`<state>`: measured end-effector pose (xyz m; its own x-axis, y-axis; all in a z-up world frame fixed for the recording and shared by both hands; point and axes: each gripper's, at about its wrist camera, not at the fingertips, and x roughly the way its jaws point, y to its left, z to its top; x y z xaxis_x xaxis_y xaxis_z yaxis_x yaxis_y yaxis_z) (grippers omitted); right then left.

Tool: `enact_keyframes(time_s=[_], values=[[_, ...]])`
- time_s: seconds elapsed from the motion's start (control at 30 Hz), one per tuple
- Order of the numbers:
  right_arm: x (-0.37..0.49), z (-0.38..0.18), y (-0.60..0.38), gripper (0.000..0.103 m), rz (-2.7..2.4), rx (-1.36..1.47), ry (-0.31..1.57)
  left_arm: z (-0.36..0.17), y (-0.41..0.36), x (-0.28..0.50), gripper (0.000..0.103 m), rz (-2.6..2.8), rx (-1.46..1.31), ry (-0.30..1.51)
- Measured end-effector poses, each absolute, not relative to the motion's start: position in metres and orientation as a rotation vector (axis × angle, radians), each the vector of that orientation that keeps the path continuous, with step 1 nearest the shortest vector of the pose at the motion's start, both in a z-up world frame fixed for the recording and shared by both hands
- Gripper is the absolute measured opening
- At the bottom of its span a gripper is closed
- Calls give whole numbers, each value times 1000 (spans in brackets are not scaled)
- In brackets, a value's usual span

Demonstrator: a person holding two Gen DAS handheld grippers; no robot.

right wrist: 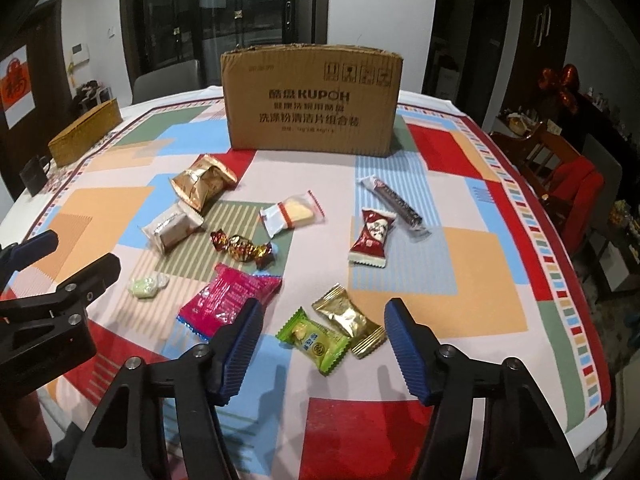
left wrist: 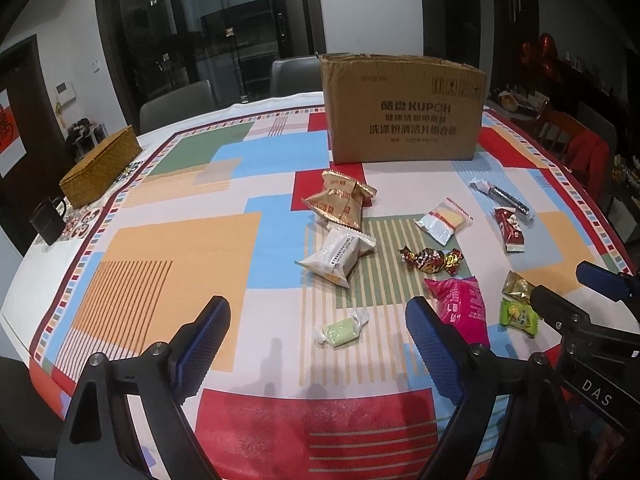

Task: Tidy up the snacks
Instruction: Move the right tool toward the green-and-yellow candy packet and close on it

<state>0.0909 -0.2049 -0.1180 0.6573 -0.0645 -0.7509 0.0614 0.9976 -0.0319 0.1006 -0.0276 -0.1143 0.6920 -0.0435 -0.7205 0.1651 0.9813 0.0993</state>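
Left gripper [left wrist: 318, 344]: blue ribbed fingers [left wrist: 204, 340] spread wide, nothing clamped. A pale green twist-wrapped candy [left wrist: 340, 327] lies on the cloth in the gap between them, untouched. The pink foil packet [left wrist: 460, 304] sits just behind the right-hand finger.

Right gripper [right wrist: 322, 338]: jaws apart, narrower than the left pair, pads pressing on nothing. Between the fingers [right wrist: 408, 344] lie two small sachets, a lime-green one [right wrist: 314, 340] with a serrated edge and a gold foil one [right wrist: 350, 318], overlapping at one corner.

Beyond the fingertips, loose on the patterned tablecloth [right wrist: 472, 276]: a brown-gold twist candy [right wrist: 242, 246], a white cake packet [right wrist: 172, 228], gold packets [right wrist: 202, 184], a clear wrapper with a yellow wafer [right wrist: 290, 214], a red sachet [right wrist: 372, 236], a long dark stick pack [right wrist: 394, 204].

Farthest out, the open cardboard box [right wrist: 312, 100] stands upright, printed side facing the grippers. Far left of the fingers: a woven box [left wrist: 100, 166] and a dark mug [left wrist: 48, 220].
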Motion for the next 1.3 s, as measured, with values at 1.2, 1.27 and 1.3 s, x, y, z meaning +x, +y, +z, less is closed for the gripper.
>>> enact_keyframes(time_s=[1.2, 1.27, 1.3], values=[[123, -167, -203, 42, -6, 41, 1043, -171, -39, 137, 45, -174, 165, 1001], [123, -167, -203, 42, -6, 38, 1043, -174, -38, 137, 42, -178, 155, 1013], [124, -167, -202, 42, -6, 35, 1044, -174, -38, 137, 42, -179, 153, 1014]])
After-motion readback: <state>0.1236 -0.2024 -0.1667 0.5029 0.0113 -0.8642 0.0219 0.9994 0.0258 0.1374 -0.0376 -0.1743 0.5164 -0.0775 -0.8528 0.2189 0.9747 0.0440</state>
